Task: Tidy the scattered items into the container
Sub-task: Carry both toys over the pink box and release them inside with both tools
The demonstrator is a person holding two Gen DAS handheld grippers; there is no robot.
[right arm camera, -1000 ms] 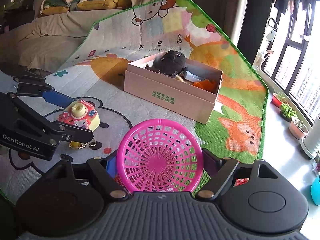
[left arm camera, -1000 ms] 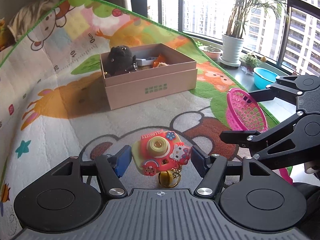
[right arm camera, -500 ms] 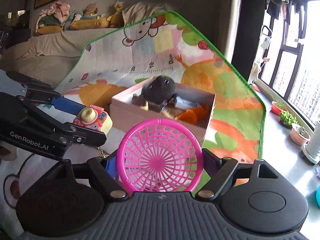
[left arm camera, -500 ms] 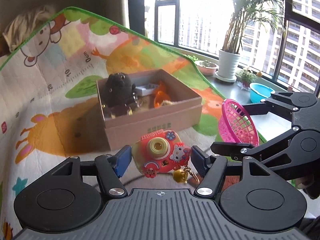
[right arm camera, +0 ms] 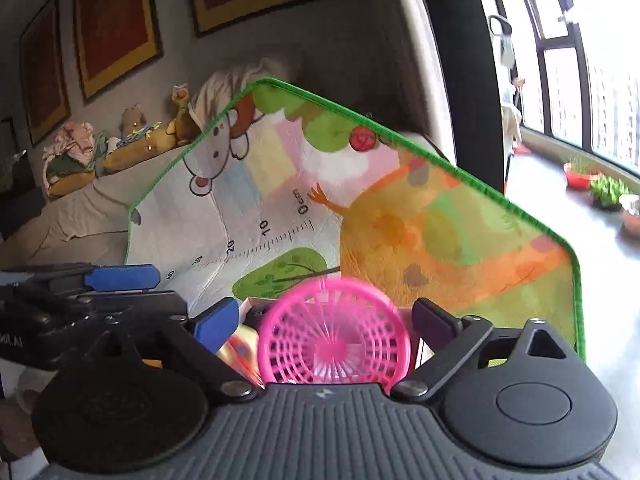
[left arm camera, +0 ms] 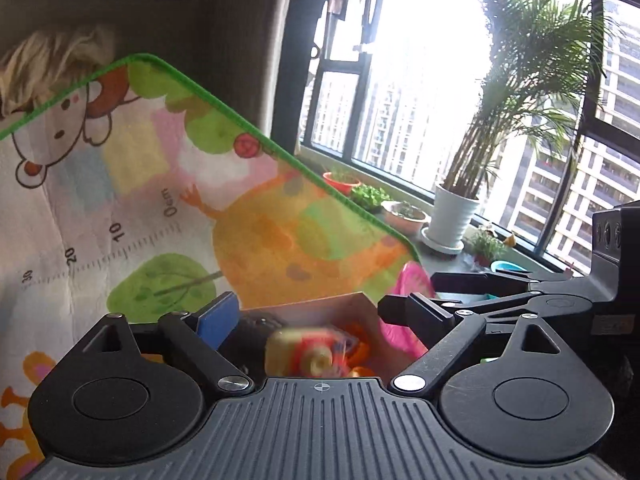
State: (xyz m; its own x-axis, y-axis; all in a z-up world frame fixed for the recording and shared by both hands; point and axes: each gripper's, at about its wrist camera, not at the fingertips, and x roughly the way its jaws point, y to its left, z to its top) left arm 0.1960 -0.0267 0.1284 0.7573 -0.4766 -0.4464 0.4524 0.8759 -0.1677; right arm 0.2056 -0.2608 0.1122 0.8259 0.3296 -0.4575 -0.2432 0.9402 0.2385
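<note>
The pink cardboard box [left arm camera: 340,304] sits on the play mat right under both grippers. My left gripper [left arm camera: 308,312] is open; the toy camera [left arm camera: 304,354], blurred, is below its spread fingers, inside the box, apart from the blue pad [left arm camera: 218,316]. My right gripper [right arm camera: 324,320] is wide open too; the pink plastic basket [right arm camera: 334,346], blurred, lies between and below its fingers over the box [right arm camera: 250,304]. The basket also shows in the left wrist view [left arm camera: 404,284], beside the right gripper's fingers. A black plush and orange items lie in the box.
The colourful play mat [left arm camera: 260,220] with a green edge spreads beyond the box. Potted plants [left arm camera: 452,216] stand on the window ledge to the right. A sofa with soft toys [right arm camera: 120,148] lies at the far left.
Both grippers moved forward over the box and opened. The toy camera left the left gripper and dropped into the box; the pink basket is released from the right gripper.
</note>
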